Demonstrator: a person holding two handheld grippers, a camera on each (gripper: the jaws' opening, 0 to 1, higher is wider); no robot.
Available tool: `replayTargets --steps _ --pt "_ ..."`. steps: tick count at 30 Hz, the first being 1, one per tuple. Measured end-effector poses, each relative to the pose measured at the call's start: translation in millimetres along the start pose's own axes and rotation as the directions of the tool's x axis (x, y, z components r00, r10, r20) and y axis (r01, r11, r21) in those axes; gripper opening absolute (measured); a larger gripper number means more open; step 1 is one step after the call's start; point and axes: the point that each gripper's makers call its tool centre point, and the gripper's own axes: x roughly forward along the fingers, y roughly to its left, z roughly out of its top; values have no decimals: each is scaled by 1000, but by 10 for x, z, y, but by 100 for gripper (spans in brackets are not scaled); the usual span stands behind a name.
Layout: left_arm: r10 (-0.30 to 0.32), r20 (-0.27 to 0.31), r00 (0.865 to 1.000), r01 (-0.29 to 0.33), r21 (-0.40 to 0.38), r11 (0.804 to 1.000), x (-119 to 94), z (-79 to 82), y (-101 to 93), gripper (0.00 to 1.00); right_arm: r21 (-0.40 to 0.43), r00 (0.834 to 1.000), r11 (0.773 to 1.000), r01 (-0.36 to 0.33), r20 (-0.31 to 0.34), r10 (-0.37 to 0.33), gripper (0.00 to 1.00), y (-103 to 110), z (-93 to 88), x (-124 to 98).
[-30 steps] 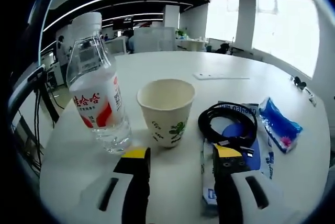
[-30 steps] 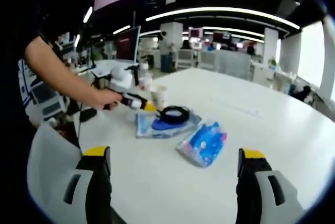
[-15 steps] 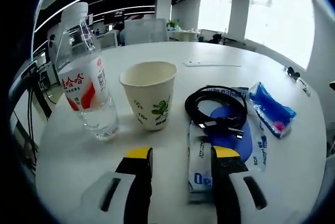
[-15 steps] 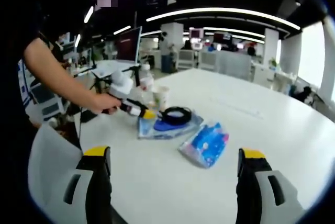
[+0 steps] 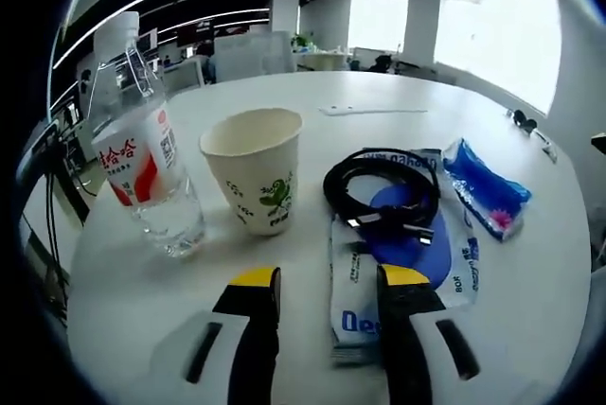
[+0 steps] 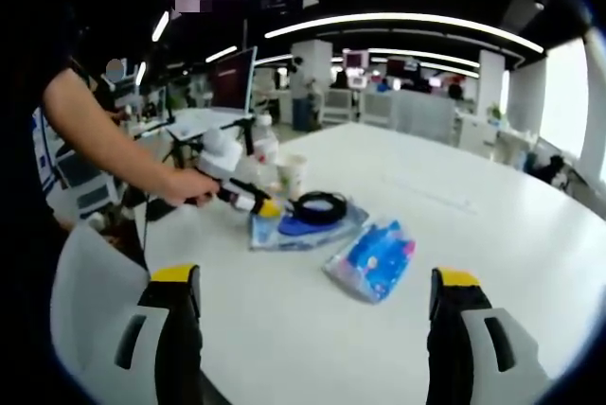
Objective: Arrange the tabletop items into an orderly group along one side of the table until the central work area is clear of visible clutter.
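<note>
White table (image 5: 312, 93) bears bottle (image 5: 140, 173), cup (image 5: 254, 170), cable (image 5: 382, 189).

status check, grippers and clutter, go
Left gripper open, empty, over the wipes pack edge. Right gripper open, empty. Cable on pack; cup, bottle alongside.

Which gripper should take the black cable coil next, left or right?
Left. The left gripper is open right before the cable coil lying on the blue-and-white packet. The right gripper, also open, sits well back across the table, probably needing a longer reach.
</note>
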Motion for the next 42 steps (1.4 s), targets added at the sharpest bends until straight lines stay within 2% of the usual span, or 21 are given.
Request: replayTargets --steps 11,17,23,29,37,42 --pt "-7 24 1000 6 43 999 -77 55 -70 39 -3 1000 1000 -15 -6 15 99 2 -38 18" --pt "-18 49 999 15 55 998 -145 133 -133 38 -6 1000 1000 -23 -10 23 99 -68 -32 45" --pt "-72 55 996 63 156 986 -179 222 -300 42 6 1000 1000 -20 0 20 100 -172 -33 72" --pt "-123 50 991 110 210 972 -132 317 -406 51 -6 999 999 -42 10 42 100 -180 -5 157" --pt "-134 46 990 122 209 970 -130 389 -444 53 -32 996 996 -85 10 86 98 -234 86 340" --pt "-137 39 990 124 242 962 -117 398 -453 52 -58 994 993 -107 3 107 94 -258 149 466"
